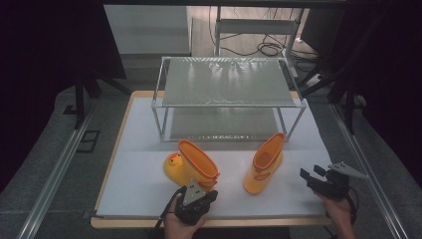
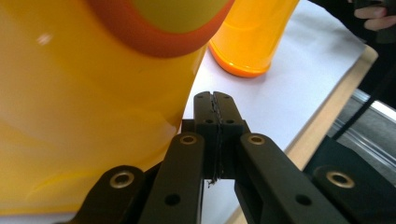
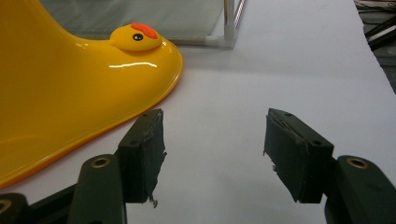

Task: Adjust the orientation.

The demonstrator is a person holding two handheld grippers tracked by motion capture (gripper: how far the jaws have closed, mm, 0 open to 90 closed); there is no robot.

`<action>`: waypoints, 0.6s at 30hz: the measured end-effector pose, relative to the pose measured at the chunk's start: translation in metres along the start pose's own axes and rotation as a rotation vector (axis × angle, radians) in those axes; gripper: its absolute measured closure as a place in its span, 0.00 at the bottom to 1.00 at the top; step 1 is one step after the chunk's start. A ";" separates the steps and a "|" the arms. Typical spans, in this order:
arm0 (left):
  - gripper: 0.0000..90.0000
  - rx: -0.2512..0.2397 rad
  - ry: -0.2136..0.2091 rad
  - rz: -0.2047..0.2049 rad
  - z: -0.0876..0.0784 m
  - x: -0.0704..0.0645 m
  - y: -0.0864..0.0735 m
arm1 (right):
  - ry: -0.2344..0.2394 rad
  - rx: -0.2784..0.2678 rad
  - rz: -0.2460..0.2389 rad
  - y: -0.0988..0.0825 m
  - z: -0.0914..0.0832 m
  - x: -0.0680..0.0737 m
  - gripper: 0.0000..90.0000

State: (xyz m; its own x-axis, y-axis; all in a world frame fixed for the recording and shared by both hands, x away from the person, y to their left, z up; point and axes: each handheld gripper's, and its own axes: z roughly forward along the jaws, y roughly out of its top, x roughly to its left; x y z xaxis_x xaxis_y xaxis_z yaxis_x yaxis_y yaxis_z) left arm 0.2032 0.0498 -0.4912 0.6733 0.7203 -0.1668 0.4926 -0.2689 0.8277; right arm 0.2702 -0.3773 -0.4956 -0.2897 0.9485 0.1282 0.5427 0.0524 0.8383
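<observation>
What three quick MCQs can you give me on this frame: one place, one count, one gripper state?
1. Where do the boots stand relative to the metal shelf rack?
A. on its top shelf
B. on the table in front of it
C. behind it

2. How many yellow boots are on the table?
A. one
B. two
C. three

3. How do the two grippers' jaws stand?
A. left shut, right open
B. both open
C. left open, right shut

Answers: 1 B, the left boot and right boot stand on the white table on the person's side of the shelf rack. 2 B, the high view shows those two. 3 A, the left gripper has its jaws pressed together with nothing between them, while the right gripper shows a wide gap over bare table.
</observation>
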 end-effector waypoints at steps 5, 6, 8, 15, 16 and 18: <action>1.00 -0.009 0.028 0.006 0.007 -0.003 0.003 | 0.000 -0.001 0.002 0.000 0.000 0.000 0.41; 1.00 -0.007 0.035 0.012 0.008 -0.004 0.003 | 0.000 -0.001 0.002 0.000 0.000 0.000 0.41; 1.00 -0.008 0.049 0.016 0.008 -0.005 0.003 | -0.002 -0.002 0.003 0.000 0.000 0.000 0.41; 1.00 -0.006 0.054 0.000 0.002 -0.003 0.001 | -0.008 -0.010 0.010 0.000 -0.002 -0.002 0.41; 1.00 -0.006 0.050 -0.006 -0.001 -0.001 -0.001 | -0.009 -0.008 0.009 0.000 -0.002 -0.002 0.41; 1.00 -0.006 0.047 -0.009 -0.004 0.000 -0.002 | -0.009 -0.006 0.008 0.000 -0.002 -0.002 0.41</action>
State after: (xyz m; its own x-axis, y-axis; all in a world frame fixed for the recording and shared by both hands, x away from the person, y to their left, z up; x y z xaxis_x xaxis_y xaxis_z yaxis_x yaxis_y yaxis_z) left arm 0.2003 0.0529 -0.4911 0.6424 0.7517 -0.1489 0.4948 -0.2585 0.8297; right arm 0.2694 -0.3801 -0.4949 -0.2783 0.9516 0.1302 0.5400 0.0430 0.8405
